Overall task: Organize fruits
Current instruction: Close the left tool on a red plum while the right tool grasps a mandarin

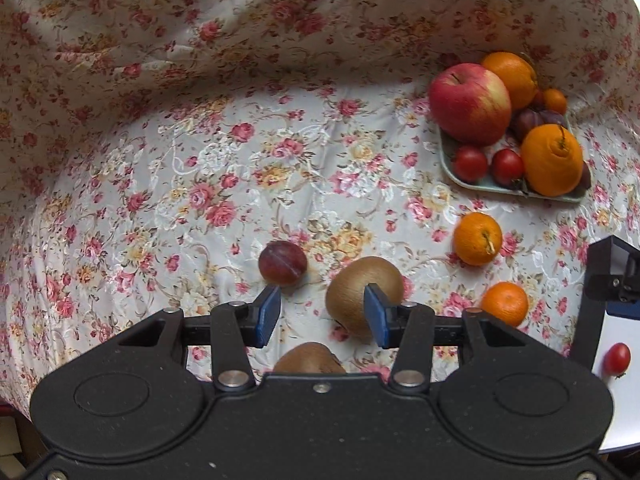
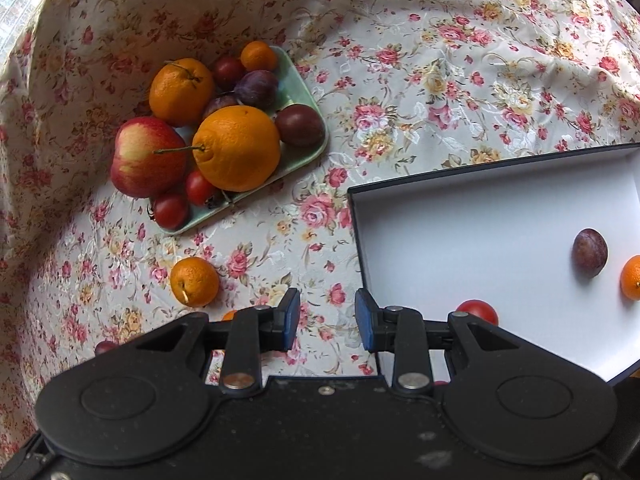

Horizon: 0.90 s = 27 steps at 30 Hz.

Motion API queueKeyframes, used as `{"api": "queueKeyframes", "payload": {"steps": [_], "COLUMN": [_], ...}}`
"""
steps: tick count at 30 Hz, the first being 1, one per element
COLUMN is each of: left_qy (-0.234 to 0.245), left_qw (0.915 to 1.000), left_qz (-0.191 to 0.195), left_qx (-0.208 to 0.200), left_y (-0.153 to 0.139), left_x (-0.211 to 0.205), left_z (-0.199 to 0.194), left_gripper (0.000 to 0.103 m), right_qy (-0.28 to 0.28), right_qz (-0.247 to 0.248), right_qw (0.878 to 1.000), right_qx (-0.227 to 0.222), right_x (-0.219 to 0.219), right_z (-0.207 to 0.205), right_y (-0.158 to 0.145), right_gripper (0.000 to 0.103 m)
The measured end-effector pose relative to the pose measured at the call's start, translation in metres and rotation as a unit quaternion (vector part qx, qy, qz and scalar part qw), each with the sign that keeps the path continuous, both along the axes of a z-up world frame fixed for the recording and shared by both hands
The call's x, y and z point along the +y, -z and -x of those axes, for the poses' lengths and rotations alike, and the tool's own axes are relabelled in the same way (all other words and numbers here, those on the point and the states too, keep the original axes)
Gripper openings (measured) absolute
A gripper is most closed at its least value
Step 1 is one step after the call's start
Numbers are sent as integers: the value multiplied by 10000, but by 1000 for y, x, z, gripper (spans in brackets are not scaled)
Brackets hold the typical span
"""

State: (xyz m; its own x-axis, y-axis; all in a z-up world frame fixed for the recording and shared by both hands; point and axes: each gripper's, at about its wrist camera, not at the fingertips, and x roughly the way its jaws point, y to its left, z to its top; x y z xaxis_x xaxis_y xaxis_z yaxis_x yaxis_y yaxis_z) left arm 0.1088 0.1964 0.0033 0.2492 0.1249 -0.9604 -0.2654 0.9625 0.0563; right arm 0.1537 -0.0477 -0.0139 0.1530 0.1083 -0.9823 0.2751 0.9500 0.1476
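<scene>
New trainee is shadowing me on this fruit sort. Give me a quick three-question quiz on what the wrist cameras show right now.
1. True or false: the left gripper holds a fruit.
2. Which fruits lie in the white box? A) plum, tomato, mandarin B) apple, kiwi
3. Fill in: the red apple rests at the edge of the green ____.

Key: 1 false, its fingers are open above the cloth near a kiwi. 2 A: plum, tomato, mandarin. 3 tray.
</scene>
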Motion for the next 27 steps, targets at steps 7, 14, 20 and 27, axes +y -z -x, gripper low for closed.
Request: {"api": "queueKeyframes", "payload": {"steps": [7,14,20,27], "left_qy": [-523,-591,-588,-547], "left_qw": [9986,9977,9971,9971], "left_qz": [101,227,371,469], "left_qx": [55,246,300,246], "left_y": [6,22,26,27], "left_x": [47,66,69,67], "left_z": [-6,-9,-9,-11], "left_gripper": [55,55,55,55], "right_qy": [-532,-686,-631,-592], "right_qz": [136,135,40,-85], "right_qw": [9985,9974,9973,9967], "right_qx": [-24,157,363,547], "right_x": [43,66,76,81], "right_z": [-4,-9,-12,-13], "right_y": [7,21,31,43], "right_gripper": [33,33,33,34]}}
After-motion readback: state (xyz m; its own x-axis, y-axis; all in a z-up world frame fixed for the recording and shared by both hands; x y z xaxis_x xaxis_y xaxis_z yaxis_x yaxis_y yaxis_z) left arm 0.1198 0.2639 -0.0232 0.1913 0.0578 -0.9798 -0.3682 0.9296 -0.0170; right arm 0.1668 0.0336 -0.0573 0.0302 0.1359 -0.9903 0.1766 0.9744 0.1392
